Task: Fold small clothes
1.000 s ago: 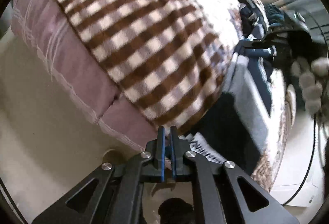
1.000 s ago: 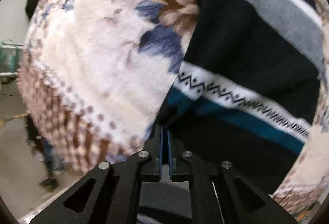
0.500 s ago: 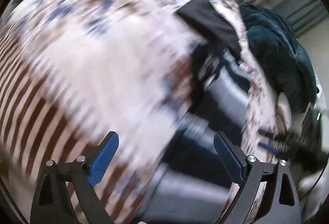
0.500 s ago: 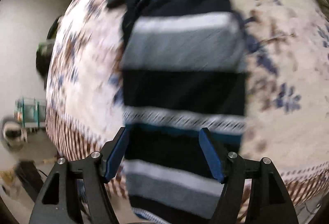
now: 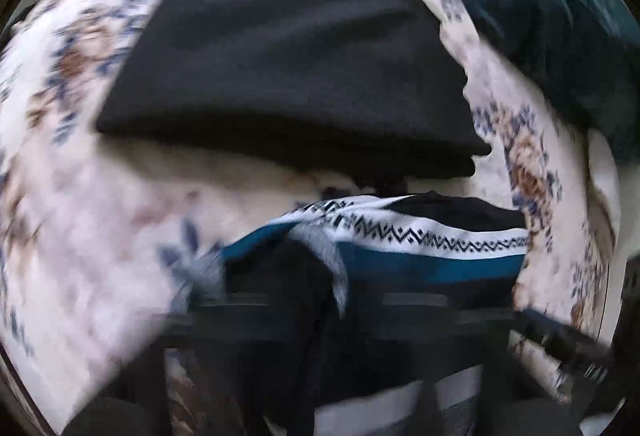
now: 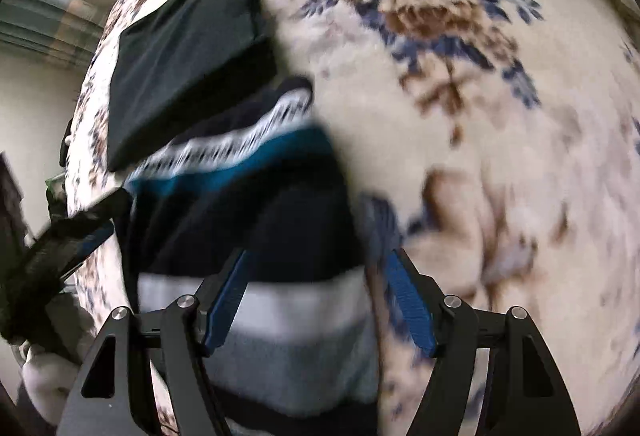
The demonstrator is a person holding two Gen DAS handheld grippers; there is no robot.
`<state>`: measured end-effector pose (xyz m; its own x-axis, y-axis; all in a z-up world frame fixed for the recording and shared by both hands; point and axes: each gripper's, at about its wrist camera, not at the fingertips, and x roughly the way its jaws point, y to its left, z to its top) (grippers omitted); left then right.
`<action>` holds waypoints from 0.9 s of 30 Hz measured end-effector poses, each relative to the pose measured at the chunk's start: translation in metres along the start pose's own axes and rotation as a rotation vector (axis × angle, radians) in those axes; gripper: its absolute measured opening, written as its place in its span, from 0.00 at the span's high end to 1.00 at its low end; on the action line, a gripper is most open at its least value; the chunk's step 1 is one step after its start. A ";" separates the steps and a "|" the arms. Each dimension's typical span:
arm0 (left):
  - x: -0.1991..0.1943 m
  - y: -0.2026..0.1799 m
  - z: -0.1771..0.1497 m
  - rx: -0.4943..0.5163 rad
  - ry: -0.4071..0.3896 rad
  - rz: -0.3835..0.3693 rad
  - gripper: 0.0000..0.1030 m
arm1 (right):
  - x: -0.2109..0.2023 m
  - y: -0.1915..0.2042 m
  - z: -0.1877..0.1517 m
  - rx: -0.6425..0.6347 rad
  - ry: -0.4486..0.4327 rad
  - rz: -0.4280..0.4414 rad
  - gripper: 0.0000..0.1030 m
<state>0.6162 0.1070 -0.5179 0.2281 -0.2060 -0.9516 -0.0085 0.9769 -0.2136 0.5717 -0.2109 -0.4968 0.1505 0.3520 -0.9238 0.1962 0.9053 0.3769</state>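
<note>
Now, striped sweater (image 6: 256, 236): laid on the flowered bed blanket (image 6: 500, 156), beside a folded black cloth (image 6: 188, 52).
Right hand-held gripper (image 6: 316, 300): spread wide over it.
Left hand-held gripper: too blurred to tell.

Your sweater (image 6: 256, 220) is banded: black, then teal, then a white strip with a small black zigzag-and-diamond pattern, then black again, with white and grey stripes nearest you. The folded cloth (image 5: 288, 64) beyond it is plain black, no pattern. Under both, the blanket (image 6: 500, 140) is cream with brown roses ringed by navy blue leaves and small blue flowers. A dark teal pile (image 5: 552, 20) sits at the blanket's far right in your left view. Your right gripper (image 6: 316, 300) has black arms with blue pads (image 6: 408, 300) and silver screws.
</note>
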 end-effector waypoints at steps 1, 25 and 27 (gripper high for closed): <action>-0.003 0.003 -0.001 0.006 -0.022 -0.003 0.93 | 0.006 -0.002 0.010 0.005 0.004 0.007 0.29; -0.036 0.089 -0.004 -0.246 -0.027 -0.304 0.33 | 0.037 0.002 0.081 -0.008 0.045 0.133 0.44; -0.021 0.080 0.002 -0.167 0.007 -0.166 0.33 | 0.041 0.009 0.084 -0.061 0.047 0.107 0.44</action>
<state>0.6131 0.1894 -0.5150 0.2335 -0.3644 -0.9015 -0.1325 0.9065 -0.4008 0.6607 -0.2082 -0.5254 0.1213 0.4565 -0.8814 0.1216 0.8745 0.4696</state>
